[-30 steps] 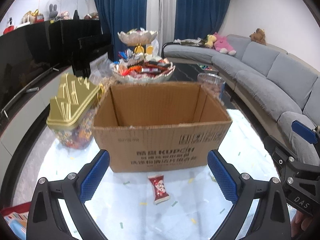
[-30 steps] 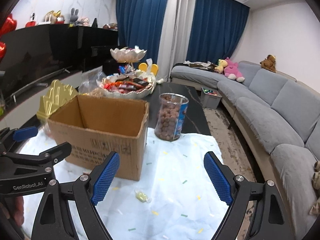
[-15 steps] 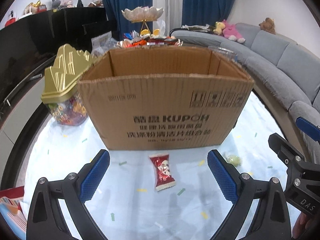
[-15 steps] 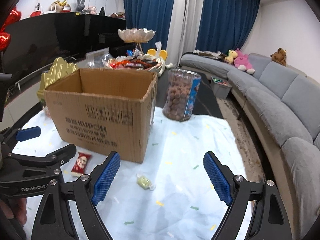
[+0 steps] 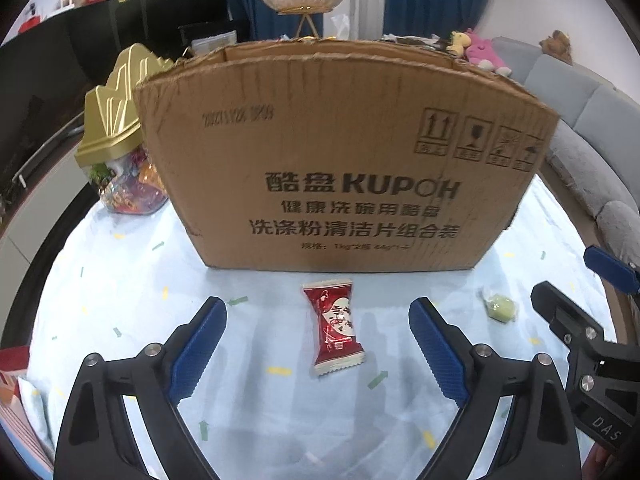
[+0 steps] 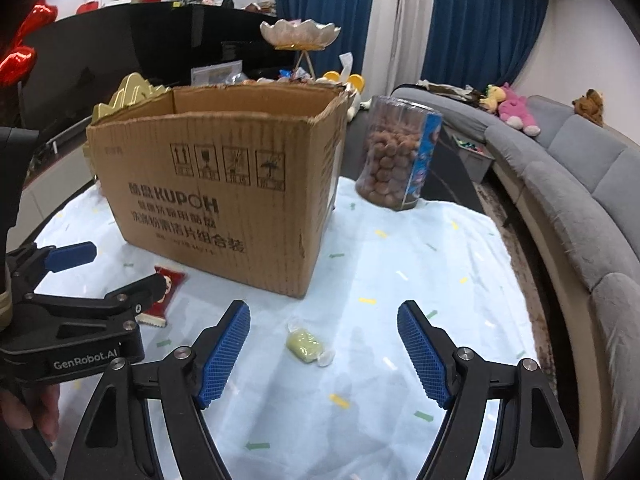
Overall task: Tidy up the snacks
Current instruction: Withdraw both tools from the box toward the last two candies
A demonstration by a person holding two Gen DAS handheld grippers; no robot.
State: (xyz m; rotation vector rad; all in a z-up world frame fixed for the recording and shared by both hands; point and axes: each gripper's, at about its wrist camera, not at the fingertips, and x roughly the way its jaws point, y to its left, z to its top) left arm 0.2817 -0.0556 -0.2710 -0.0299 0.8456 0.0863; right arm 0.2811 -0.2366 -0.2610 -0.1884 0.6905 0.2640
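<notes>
A red candy packet (image 5: 335, 326) lies on the pale blue cloth in front of the open cardboard box (image 5: 344, 152). My left gripper (image 5: 318, 344) hangs over it, jaws closing, the packet between the blue pads (image 5: 198, 348) but untouched. A small yellow-green wrapped candy (image 6: 306, 346) lies right of the packet, also seen as candy (image 5: 500, 307). My right gripper (image 6: 322, 350) is low over it, jaws closing, the candy between the pads and clear of both. The box (image 6: 224, 184) stands just beyond; the red packet (image 6: 166, 292) shows behind the left gripper's finger.
A gold-lidded jar of sweets (image 5: 120, 152) stands left of the box. A clear tub of brown balls (image 6: 396, 152) is behind its right corner. A tiered dish (image 6: 300, 36) of snacks rises at the back. The grey sofa (image 6: 568, 184) curves along the right.
Both grippers have sunk toward the cloth, so the box looms larger. The red packet and the green candy now lie between the pads. The right jaws have narrowed.
</notes>
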